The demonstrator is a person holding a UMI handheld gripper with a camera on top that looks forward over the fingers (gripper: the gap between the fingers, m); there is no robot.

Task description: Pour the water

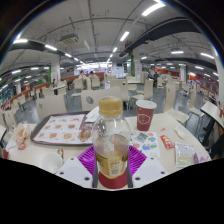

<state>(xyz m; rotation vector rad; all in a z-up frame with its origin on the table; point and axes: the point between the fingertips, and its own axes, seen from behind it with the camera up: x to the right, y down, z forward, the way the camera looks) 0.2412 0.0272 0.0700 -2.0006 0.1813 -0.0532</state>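
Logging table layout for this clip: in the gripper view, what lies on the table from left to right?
Tray → bottle, held between the fingers → red cup → packets.

Clear bottle [112,140] with a tan cap, amber liquid and red base. Red patterned cup [146,116]; magenta gripper pads [88,160].
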